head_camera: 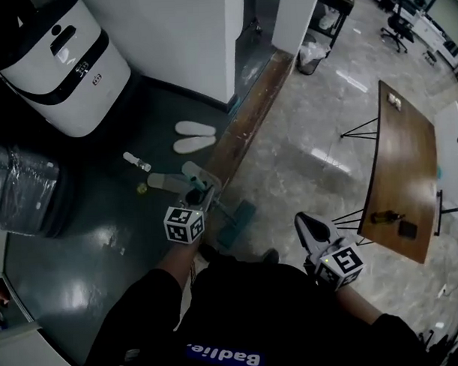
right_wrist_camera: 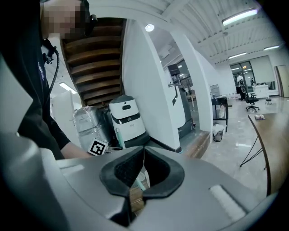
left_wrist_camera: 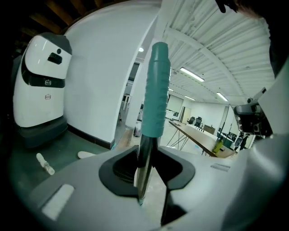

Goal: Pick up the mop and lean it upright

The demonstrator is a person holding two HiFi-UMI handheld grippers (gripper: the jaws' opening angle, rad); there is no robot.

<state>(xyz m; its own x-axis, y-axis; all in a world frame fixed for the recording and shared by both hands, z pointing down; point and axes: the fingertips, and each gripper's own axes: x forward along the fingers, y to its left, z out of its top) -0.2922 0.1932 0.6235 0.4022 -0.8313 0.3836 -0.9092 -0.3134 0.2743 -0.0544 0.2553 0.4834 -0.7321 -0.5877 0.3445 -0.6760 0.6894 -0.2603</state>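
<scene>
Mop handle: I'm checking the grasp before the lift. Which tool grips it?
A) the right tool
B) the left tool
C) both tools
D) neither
B: the left tool clamps the mop handle on its metal shaft, below the teal grip; the right tool holds nothing.

We see a dark green floor (head_camera: 81, 244) bearing two white slippers (head_camera: 195, 128) side by side, a small bottle (head_camera: 137, 161) near them, a white robot (head_camera: 60, 68), and the flat head of the mop (head_camera: 238, 222) at its edge.
</scene>
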